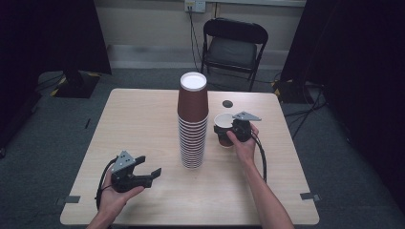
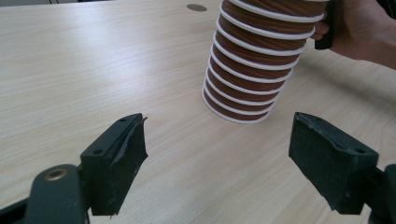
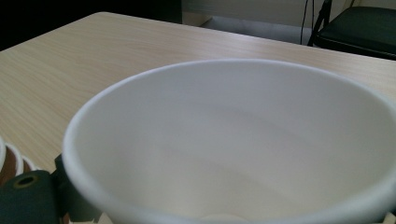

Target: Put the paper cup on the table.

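Observation:
A tall stack of brown paper cups with white rims [image 1: 193,125] stands upside down at the table's middle; its lower part is in the left gripper view [image 2: 254,65]. Just right of it a single brown cup [image 1: 222,128] is upright with its mouth up, and my right gripper [image 1: 229,130] is shut on its side. The cup's white inside [image 3: 233,140] looms large in the right gripper view. My left gripper [image 1: 150,165] is near the front left of the table, jaws wide open [image 2: 219,154] and holding nothing, pointing toward the stack's base.
The wooden table [image 1: 143,114] has a small dark round hole [image 1: 228,103] behind the single cup. A black folding chair [image 1: 234,45] stands beyond the far edge. Grey tape marks [image 1: 309,196] sit near the front corners. Dark curtains flank both sides.

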A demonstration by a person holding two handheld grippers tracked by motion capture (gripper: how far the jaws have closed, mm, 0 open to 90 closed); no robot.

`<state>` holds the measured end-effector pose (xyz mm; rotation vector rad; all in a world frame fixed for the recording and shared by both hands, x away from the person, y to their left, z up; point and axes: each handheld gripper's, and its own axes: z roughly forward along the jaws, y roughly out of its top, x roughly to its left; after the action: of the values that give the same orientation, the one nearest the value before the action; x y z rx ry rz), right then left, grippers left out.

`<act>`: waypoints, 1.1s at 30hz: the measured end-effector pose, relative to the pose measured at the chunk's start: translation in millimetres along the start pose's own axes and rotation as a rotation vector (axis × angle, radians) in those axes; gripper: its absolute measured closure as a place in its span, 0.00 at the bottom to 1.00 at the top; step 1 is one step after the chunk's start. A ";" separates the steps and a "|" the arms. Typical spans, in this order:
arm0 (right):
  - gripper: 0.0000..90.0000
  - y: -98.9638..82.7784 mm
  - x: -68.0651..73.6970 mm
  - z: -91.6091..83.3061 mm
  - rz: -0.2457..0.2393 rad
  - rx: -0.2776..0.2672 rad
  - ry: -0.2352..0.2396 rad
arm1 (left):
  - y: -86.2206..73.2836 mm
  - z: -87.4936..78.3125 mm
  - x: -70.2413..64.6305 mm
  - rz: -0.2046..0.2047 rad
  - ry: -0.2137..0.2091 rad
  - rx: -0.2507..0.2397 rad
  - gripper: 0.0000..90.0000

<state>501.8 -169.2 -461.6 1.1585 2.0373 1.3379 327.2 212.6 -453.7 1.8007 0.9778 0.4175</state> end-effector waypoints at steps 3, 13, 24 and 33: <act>0.10 -4.1 -0.4 -7.3 -0.010 0.010 0.006 | 0.1 -0.1 -0.2 0.000 0.000 -0.001 0.21; 0.12 -22.9 -3.8 -22.9 -0.013 0.064 0.014 | 0.2 1.1 0.6 -0.002 0.004 0.002 0.21; 0.15 -37.1 -5.9 -21.1 0.008 0.157 0.018 | 0.2 1.0 1.2 -0.005 0.011 -0.001 0.21; 0.15 -40.1 -7.5 -31.8 0.029 0.157 0.007 | 2.5 0.2 2.1 -0.029 0.002 0.001 0.22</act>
<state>466.6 -199.5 -484.3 1.2558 2.1708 1.2151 329.6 213.7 -451.9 1.7848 1.0050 0.4012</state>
